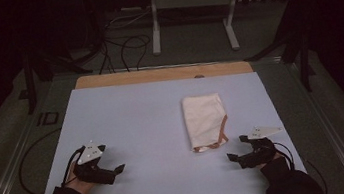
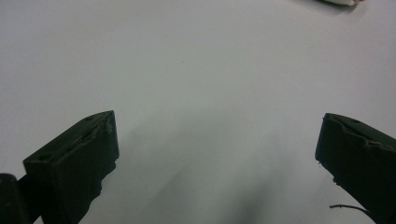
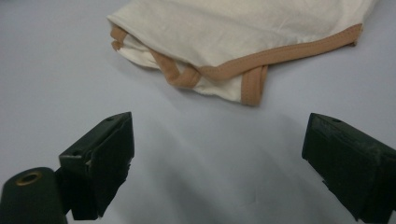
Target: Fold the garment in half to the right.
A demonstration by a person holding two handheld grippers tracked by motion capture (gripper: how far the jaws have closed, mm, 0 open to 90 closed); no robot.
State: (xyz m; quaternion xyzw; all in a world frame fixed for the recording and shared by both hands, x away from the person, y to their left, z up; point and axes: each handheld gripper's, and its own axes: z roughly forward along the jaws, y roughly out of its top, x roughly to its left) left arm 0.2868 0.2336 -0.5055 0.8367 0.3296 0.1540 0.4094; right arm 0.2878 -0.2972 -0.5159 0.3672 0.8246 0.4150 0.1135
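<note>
A folded cream cloth [image 1: 204, 118] with tan trim lies right of the middle of the pale blue board [image 1: 137, 116]. Its trimmed edge faces the person. In the right gripper view the cloth [image 3: 233, 37] lies just beyond the jaws, untouched. My right gripper [image 1: 235, 149] rests open on the board, a little below and to the right of the cloth, pointing left. At the front left of the board my left gripper [image 1: 119, 170] is open too, pointing right, with bare board [image 2: 210, 93] between its jaws. Nothing is held.
A wooden strip [image 1: 162, 73] borders the board's far edge. Behind the table stand a white metal frame [image 1: 188, 4] and dark cables [image 1: 123, 48] on the floor. A black stand leg [image 1: 300, 55] is at the far right.
</note>
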